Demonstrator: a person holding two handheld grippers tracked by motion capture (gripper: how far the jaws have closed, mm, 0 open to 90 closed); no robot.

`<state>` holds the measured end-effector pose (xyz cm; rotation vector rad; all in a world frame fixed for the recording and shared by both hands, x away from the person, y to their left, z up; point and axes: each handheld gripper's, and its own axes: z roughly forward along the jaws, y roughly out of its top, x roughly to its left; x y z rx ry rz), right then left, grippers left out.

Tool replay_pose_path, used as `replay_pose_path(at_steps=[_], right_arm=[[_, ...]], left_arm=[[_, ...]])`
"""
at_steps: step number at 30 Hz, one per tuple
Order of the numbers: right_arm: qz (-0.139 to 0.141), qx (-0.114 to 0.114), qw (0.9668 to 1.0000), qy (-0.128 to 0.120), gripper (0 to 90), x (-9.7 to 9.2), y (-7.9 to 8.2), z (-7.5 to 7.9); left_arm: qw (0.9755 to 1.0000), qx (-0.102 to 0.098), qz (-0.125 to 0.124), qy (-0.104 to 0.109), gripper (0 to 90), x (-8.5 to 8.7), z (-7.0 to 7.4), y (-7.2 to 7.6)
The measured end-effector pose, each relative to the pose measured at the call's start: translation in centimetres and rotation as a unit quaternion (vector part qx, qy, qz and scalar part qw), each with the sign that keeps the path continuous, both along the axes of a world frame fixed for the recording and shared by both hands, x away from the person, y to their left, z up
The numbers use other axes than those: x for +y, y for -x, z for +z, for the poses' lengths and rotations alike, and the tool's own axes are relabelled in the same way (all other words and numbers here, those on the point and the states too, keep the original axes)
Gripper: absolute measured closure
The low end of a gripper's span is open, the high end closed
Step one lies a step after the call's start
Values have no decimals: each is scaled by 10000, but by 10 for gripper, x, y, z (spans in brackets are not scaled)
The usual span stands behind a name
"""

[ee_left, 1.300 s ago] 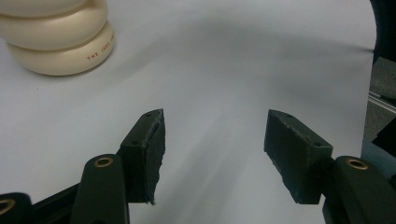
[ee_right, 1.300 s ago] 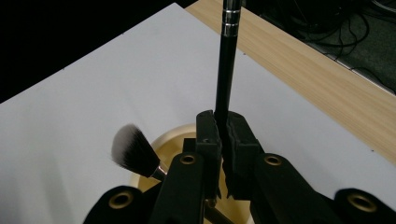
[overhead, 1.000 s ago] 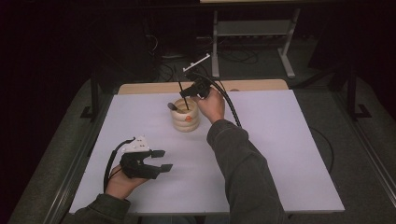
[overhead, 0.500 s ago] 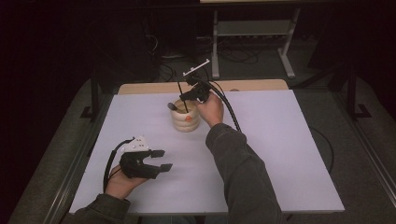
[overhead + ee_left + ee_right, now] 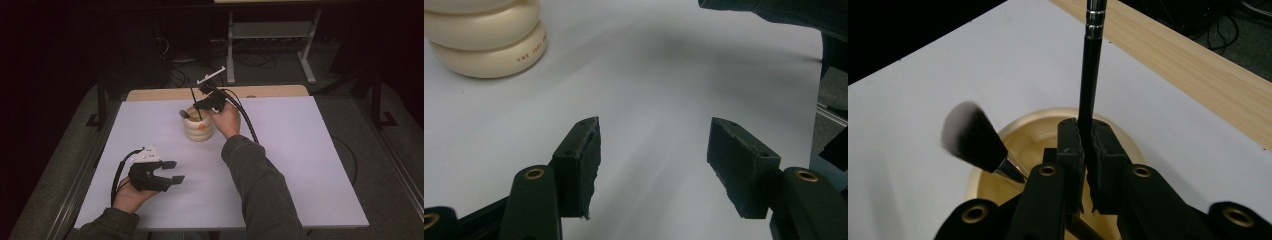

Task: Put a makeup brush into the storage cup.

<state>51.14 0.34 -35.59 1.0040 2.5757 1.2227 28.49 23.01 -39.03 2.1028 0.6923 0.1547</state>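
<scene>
Easing its jaws a touch, the right hand-held gripper (image 5: 1087,145) still pinches the black brush handle (image 5: 1090,65) over the cream cup (image 5: 198,129), while the left hand-held gripper (image 5: 654,165) rests open on the tabletop (image 5: 300,150).

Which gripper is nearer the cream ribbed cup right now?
Right. The right gripper sits directly over the cream ribbed cup, jaws around a thin black handle; the left gripper rests open nearer the person.

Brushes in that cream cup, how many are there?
2. A fluffy brush leans on the cup's rim, bristles up. A thin black-handled brush stands upright between the right gripper's jaws. More may be hidden inside.
</scene>
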Motion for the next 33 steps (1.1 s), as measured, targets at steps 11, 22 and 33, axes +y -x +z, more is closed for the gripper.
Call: replay_pose_path(at_steps=[11, 22, 33], right_arm=[[5, -20, 9997, -228, 699, -15, 11, 9], [106, 88, 9991, -399, 612, -42, 19, 13], [46, 155, 9981, -601, 503, -68, 29, 14]], left_arm=[[10000, 63, 47, 26, 381, 1, -3, -1], [10000, 48, 65, -31, 373, 3, -3, -2], [9999, 20, 115, -108, 338, 2, -4, -3]])
